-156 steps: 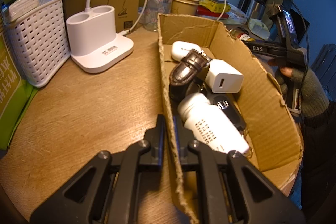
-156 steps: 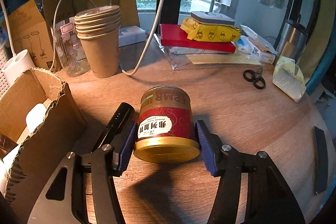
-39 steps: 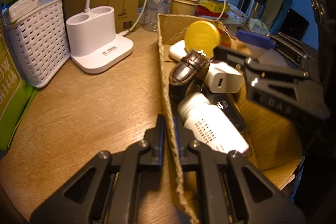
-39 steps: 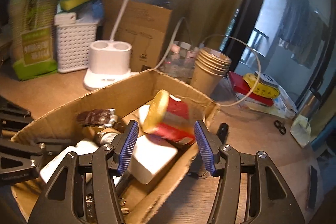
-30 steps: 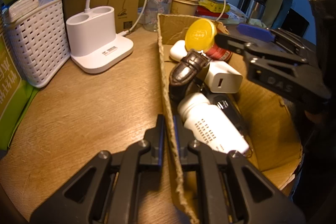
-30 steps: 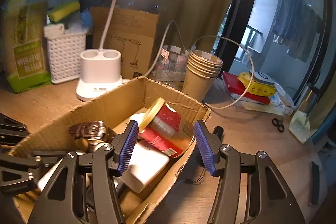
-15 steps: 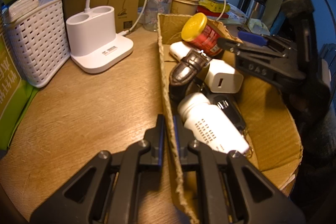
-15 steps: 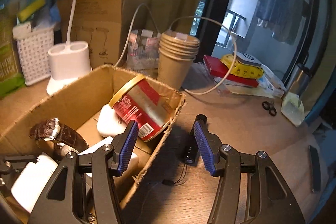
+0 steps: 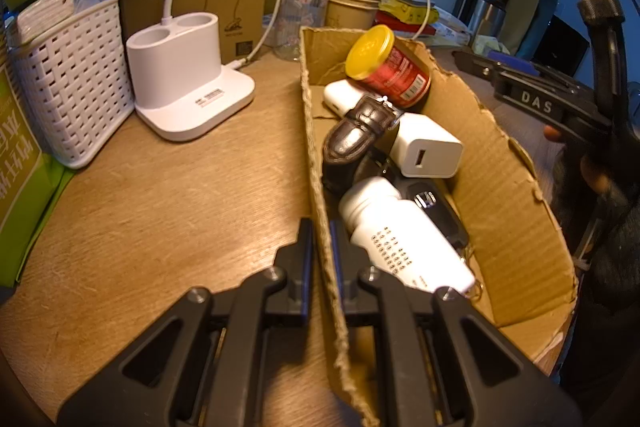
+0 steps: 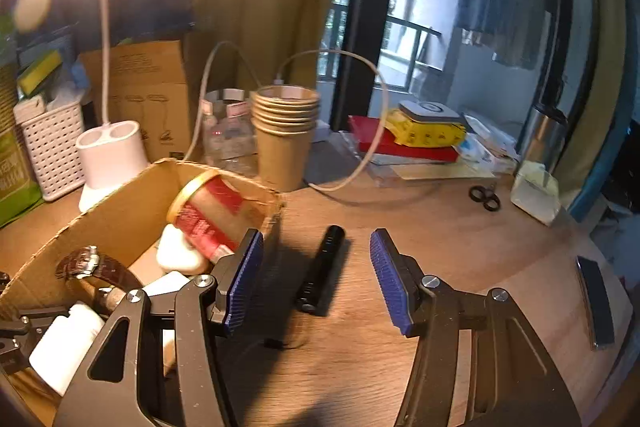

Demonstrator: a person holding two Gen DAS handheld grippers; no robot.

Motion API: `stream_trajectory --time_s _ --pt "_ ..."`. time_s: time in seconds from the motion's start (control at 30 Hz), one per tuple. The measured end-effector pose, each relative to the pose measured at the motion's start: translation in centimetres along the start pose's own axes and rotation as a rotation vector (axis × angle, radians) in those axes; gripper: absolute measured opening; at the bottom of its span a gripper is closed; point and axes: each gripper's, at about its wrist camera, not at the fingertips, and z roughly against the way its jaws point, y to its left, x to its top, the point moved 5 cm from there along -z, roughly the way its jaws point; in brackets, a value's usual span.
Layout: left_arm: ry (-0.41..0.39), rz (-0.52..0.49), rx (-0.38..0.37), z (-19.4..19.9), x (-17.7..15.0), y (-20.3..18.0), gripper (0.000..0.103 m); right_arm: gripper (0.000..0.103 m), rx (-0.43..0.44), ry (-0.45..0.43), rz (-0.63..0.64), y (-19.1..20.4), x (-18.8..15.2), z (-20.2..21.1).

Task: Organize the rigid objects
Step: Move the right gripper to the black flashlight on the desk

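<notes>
Left wrist view. The left gripper has its jaws pinched on the near wall of the cardboard box, steadying it on the worktop. Already inside the box: a red can with a yellow lid, tilted against the far corner; a brown watch; a white charger; a white bottle (rows of small print, not legible); a black key fob; and a white case. The tool on the right edge reads "DAS". A white lamp base carries a small label, too small to read.

Right wrist view. The right gripper is empty, its jaws standing about half apart and clear of everything. A black flashlight lies on the worktop just beside the box, in line with the gap between the jaws; judged from this, it is the next item to collect. A dark flat bar lies near the worktop edge and scissors further back (either may also remain to be sorted). The can's white lettering is blurred here.
</notes>
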Motion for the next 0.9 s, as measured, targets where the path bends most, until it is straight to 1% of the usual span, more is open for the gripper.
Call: stream_trajectory --time_s 0.23,0.3,0.37,0.67,0.73,0.9 --pt "0.000 0.000 0.000 0.0 0.0 0.0 0.009 0.059 -0.041 0.024 -0.039 -2.4 -0.5 -0.7" --pt "0.000 0.001 -0.001 0.0 0.0 0.0 0.009 0.059 -0.035 0.042 -0.059 -2.8 -0.8 -1.2" --pt "0.001 0.000 -0.001 0.0 0.0 0.0 0.009 0.059 -0.012 0.073 -0.078 -3.1 -1.3 -1.9" --pt "0.001 0.000 -0.001 0.0 0.0 0.0 0.009 0.059 0.037 0.182 -0.078 -2.2 -2.5 -4.9" --pt "0.001 0.000 -0.002 0.0 0.0 0.0 0.009 0.059 0.045 0.185 -0.060 -1.9 -2.4 -5.1" --pt "0.001 -0.001 0.000 0.0 -0.1 0.0 0.009 0.059 0.033 0.206 -0.035 -1.6 -2.4 -6.0"
